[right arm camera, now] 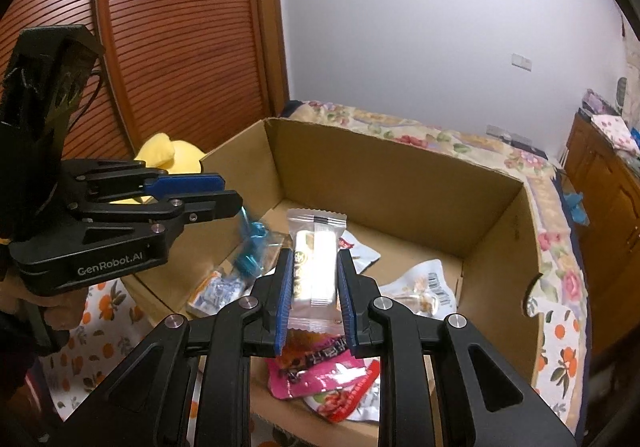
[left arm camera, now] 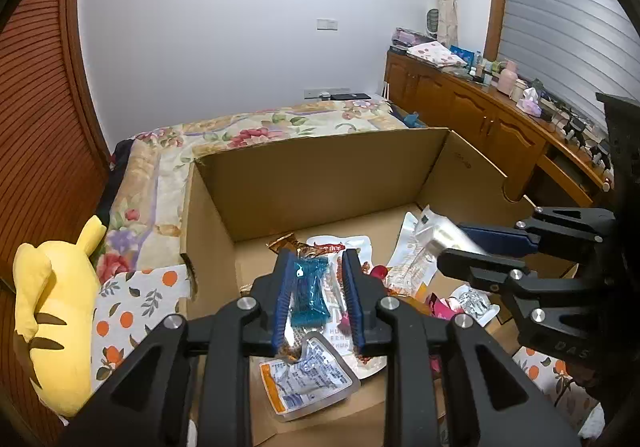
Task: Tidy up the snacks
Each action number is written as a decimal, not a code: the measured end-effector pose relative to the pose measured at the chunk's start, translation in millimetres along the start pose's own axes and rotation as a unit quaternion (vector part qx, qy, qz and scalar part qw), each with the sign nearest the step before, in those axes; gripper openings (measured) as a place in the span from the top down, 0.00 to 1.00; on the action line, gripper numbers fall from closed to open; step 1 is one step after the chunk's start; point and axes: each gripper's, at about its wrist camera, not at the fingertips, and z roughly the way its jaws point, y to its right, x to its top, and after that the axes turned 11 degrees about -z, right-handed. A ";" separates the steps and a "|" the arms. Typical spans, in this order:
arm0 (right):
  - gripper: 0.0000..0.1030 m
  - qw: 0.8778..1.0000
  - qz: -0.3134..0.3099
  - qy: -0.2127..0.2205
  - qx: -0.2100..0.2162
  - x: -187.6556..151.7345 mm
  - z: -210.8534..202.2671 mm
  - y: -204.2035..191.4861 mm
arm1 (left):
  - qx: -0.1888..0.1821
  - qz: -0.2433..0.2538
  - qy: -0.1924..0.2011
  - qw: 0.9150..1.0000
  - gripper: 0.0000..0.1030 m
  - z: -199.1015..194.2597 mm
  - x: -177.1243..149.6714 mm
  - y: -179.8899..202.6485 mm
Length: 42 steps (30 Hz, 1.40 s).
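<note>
Your left claw (left arm camera: 316,253) hangs over the cardboard box (left arm camera: 320,187), near its front wall. A blue snack packet (left arm camera: 308,291) sits between its pads, but a gap shows beside the packet, so the claw reads as released rather than pinching. Your right claw (right arm camera: 314,251) is clenched on a clear-wrapped white snack bar (right arm camera: 316,267), held upright above the middle of the box. Other snack packets (right arm camera: 320,375) lie loose on the box floor beneath both claws. The box itself rests on a bed (left arm camera: 256,127).
</note>
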 end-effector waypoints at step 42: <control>0.34 0.992 0.052 0.063 -0.093 -64.1 -126.9 -42.5 | 0.034 0.001 0.076 0.997 0.30 -132.0 -95.1 33.9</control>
